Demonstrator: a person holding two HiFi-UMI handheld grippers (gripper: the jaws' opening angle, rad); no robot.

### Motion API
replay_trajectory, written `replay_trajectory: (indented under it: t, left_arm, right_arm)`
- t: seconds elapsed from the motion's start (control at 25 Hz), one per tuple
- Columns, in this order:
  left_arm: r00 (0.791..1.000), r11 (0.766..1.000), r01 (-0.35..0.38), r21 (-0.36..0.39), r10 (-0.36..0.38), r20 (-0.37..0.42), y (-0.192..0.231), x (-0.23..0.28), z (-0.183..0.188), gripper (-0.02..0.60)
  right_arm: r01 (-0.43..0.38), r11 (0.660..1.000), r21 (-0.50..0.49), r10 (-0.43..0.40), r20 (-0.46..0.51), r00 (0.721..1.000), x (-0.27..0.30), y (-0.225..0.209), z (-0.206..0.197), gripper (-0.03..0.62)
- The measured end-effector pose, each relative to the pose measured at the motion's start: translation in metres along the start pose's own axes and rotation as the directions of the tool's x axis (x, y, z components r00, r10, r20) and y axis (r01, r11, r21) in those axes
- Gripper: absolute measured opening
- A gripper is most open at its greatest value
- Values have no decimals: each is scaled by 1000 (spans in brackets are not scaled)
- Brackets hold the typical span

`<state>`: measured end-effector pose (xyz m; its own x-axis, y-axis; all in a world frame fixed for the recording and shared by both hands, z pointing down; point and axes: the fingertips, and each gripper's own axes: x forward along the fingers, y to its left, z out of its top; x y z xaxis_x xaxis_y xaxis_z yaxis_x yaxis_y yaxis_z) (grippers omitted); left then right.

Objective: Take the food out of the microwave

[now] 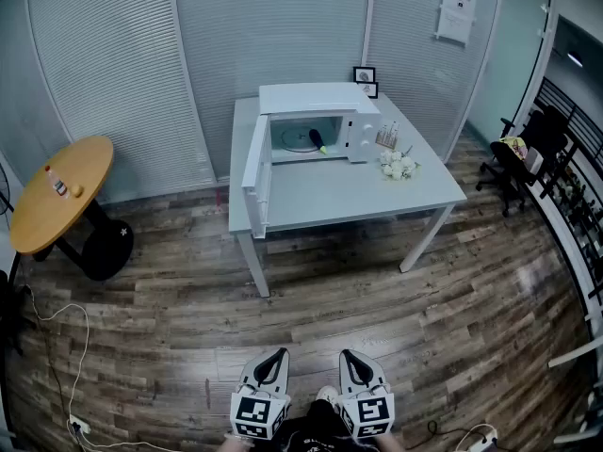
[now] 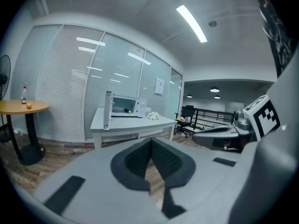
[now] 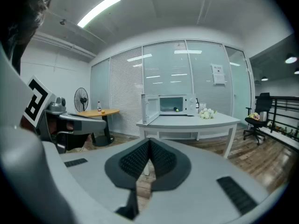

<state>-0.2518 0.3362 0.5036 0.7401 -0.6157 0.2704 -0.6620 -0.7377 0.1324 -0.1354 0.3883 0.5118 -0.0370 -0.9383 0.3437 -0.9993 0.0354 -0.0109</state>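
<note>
1 microwave (image 1: pixel 316 125), 1 food item (image 1: pixel 318 142), 1 white table (image 1: pixel 358 196), 1 round wooden table (image 1: pixel 57 210), 1 bottle (image 1: pixel 58 185), 1 flower bunch (image 1: pixel 398 165), 2 picture frames (image 1: pixel 365 74), 1 wall notice (image 1: pixel 456 12), 1 fan (image 3: pixel 81 97), at least 1 office chair (image 1: pixel 516 158), 2 grippers: left gripper (image 1: pixel 276 356), right gripper (image 1: pixel 349 356)

You faced a smooth, matt grey table (image 1: pixel 358 196) on a grainy wood-plank floor (image 1: pixel 377 318). The white microwave (image 1: pixel 311 97) looked smooth, the round table (image 1: pixel 66 191) wooden.
</note>
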Motion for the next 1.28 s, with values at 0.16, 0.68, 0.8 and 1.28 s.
replay_trajectory:
  t: [0.16, 0.68, 0.8, 1.28]
  left_arm:
    - [999, 1000, -29, -9, 29, 16, -1, 6, 5, 6]
    - [994, 994, -104, -43, 105, 20, -21, 46, 8, 8]
    - [993, 992, -115, -51, 115, 8, -22, 53, 5, 8]
    - [999, 999, -35, -37, 34, -23, -4, 112, 12, 8]
  right_arm:
    - [-3, 1000, -5, 3, -2, 1000, 3, -12, 0, 3]
    - [-61, 998, 10, 60, 33, 998, 17, -69, 5, 5]
    - [-62, 998, 17, 62, 23, 998, 18, -79, 2, 5]
    - [-24, 999, 34, 25, -42, 999, 55, -98, 1, 5]
